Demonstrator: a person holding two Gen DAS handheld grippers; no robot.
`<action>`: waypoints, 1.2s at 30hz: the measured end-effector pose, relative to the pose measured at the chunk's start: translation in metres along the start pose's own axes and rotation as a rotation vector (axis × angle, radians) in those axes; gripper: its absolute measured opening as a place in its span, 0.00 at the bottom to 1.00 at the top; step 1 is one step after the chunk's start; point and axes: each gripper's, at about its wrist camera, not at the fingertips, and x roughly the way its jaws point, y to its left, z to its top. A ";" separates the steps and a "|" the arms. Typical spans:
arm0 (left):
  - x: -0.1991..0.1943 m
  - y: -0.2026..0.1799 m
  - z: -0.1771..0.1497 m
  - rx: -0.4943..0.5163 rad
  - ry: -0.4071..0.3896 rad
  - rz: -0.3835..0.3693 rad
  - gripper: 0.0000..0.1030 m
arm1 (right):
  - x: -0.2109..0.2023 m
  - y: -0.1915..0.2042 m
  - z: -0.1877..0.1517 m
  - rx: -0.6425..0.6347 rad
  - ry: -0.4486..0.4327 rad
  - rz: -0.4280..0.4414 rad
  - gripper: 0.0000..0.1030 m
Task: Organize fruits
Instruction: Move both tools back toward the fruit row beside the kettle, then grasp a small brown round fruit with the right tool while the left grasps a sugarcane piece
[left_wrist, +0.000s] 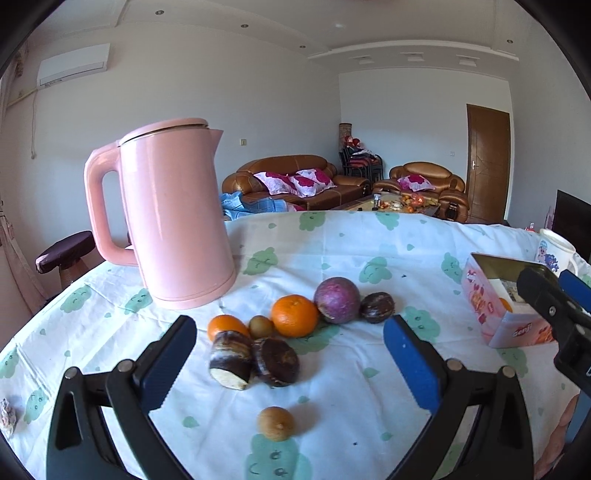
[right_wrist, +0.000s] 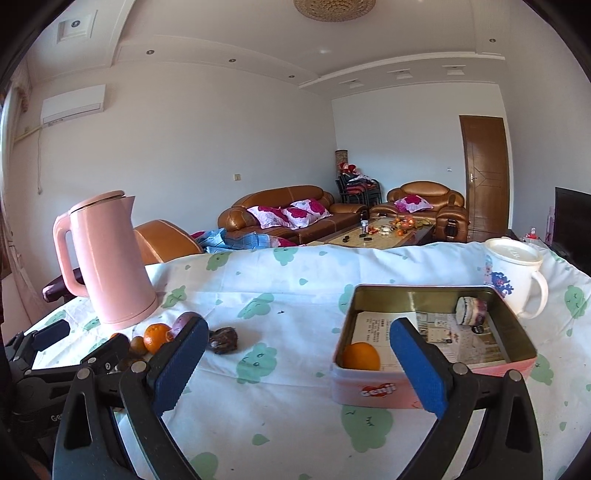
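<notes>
Currently mid-sort: left gripper (left_wrist: 290, 354) and right gripper (right_wrist: 299, 363) both wide open, empty; next, close left on cut fruit pieces (left_wrist: 255, 360), carry to tin (right_wrist: 436, 391).

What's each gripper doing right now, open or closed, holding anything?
Left gripper: open, holding nothing, above the loose fruit.
Right gripper: open, holding nothing, in front of the tin.
</notes>
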 end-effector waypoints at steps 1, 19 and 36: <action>0.000 0.009 -0.001 0.003 0.005 0.015 1.00 | 0.001 0.007 0.000 -0.015 0.008 0.015 0.96; 0.017 0.123 -0.016 -0.022 0.155 0.168 1.00 | 0.052 0.134 -0.035 -0.252 0.404 0.436 0.72; 0.024 0.100 -0.014 0.029 0.186 0.011 1.00 | 0.078 0.148 -0.049 -0.298 0.558 0.423 0.26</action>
